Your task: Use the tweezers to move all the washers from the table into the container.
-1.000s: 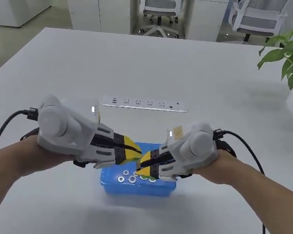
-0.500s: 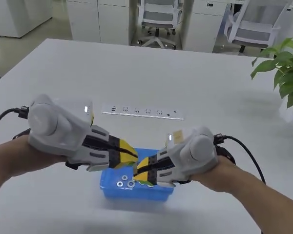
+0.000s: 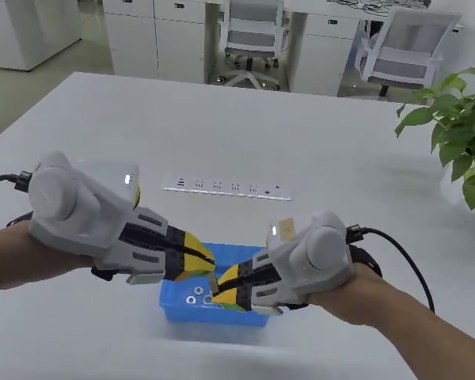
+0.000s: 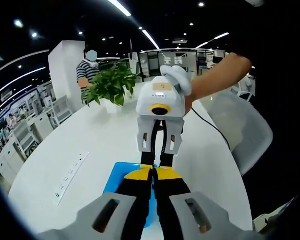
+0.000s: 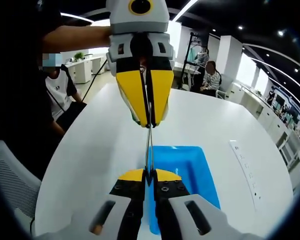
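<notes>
Both claws meet tip to tip above the blue container [image 3: 182,315], near edge of white counter [image 3: 301,142].
- Left claw [image 3: 210,267]: yellow jaws pressed together on one end of the tweezers [image 5: 149,145].
- Right claw [image 3: 220,286]: jaws likewise closed, pinching the other end. The thin metal tweezers bridge the short gap between the 2 claws, seen in the right gripper view.
- Washers [image 3: 195,299]: a few lie in the container, directly under the claw tips. Exact count unclear, partly hidden by the jaws.
- Container is under and just beyond both claws in the gripper views.
- Power strip [image 3: 226,188] lies flat farther back; plant [image 3: 459,134] at the right edge.
</notes>
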